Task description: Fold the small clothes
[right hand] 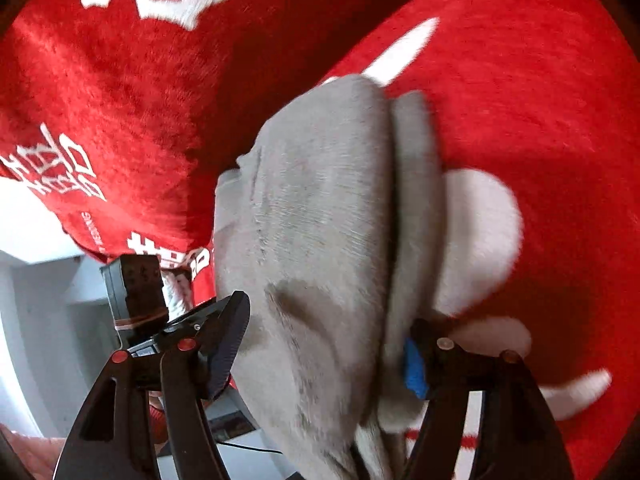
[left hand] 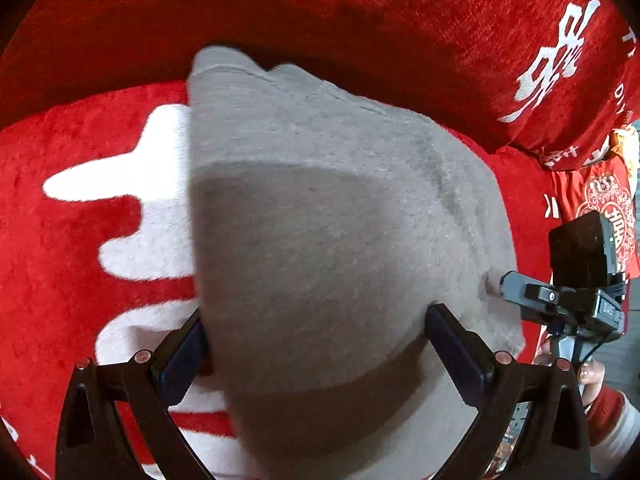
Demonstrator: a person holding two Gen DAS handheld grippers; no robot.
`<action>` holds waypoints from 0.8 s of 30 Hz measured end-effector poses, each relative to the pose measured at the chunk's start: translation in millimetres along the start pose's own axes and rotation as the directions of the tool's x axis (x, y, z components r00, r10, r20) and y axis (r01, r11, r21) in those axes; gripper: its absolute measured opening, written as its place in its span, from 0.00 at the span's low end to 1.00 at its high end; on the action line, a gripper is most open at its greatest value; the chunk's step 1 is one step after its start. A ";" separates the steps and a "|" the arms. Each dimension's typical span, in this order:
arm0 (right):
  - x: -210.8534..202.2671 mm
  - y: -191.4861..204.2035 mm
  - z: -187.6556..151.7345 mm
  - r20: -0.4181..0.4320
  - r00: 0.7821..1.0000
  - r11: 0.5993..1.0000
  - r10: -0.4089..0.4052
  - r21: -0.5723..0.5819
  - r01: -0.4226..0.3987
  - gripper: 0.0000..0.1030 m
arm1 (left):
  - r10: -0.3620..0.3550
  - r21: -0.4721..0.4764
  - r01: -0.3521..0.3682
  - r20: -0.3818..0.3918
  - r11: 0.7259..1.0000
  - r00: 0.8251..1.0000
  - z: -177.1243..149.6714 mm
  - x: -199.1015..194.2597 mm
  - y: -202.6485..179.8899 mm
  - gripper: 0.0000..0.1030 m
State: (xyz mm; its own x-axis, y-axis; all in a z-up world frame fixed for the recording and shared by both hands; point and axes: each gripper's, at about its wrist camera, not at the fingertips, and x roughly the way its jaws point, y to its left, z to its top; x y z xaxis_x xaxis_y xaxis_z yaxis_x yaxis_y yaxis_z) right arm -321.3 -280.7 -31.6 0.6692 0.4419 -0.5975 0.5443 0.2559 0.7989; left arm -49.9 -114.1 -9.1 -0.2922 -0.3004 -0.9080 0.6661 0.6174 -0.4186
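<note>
Red plush fabric (left hand: 80,280) printed with large white characters is covering the sofa seat and backrest, filling the background of both wrist views. Across the seat, a small grey garment (left hand: 320,220) is lying, its ribbed hem reaching toward the dark crease where seat meets backrest, with one layer folded over another along a seam visible in the right wrist view (right hand: 320,220).

Left gripper (left hand: 316,344) is standing with its jaws spread wide, the grey cloth spanning the gap between the dark pads and bulging over them; whether the fingers are pinching any fabric cannot be told. Right gripper (right hand: 324,356) is likewise standing spread, its ridged black pad (right hand: 230,344) at one edge of the cloth and a blue-tipped finger (right hand: 414,368) pressing against the opposite fold.

Beside the garment's right edge, the left view is showing the other gripper's grey body (left hand: 560,300) with a black camera block above it, and a hand in a red-and-white cuff (left hand: 596,384) holding its handle.
</note>
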 end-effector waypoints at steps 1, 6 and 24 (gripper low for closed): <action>3.4 1.4 0.9 0.000 1.000 1.000 0.003 -0.001 -0.003 0.71 | 0.011 0.007 -0.011 0.003 1.000 1.000 0.8 1.0 -2.8 1.00; 6.4 -0.2 -0.8 0.006 1.000 0.998 0.010 0.066 -0.011 0.49 | 0.007 -0.004 -0.007 0.044 1.000 0.999 0.2 -5.2 -5.1 0.82; 25.2 79.3 -58.1 0.002 0.963 0.960 0.269 0.087 -0.268 0.30 | -0.118 0.058 0.113 0.098 0.992 0.988 -53.4 -115.8 37.2 0.48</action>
State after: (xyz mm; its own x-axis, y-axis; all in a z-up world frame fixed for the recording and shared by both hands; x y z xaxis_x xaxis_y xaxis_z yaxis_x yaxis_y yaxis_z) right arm -290.6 -199.4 20.7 0.7921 0.4924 -0.3609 0.3867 0.0527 0.9207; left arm -28.0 -17.5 79.4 -0.3003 -0.4409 -0.8458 0.6674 0.5364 -0.5166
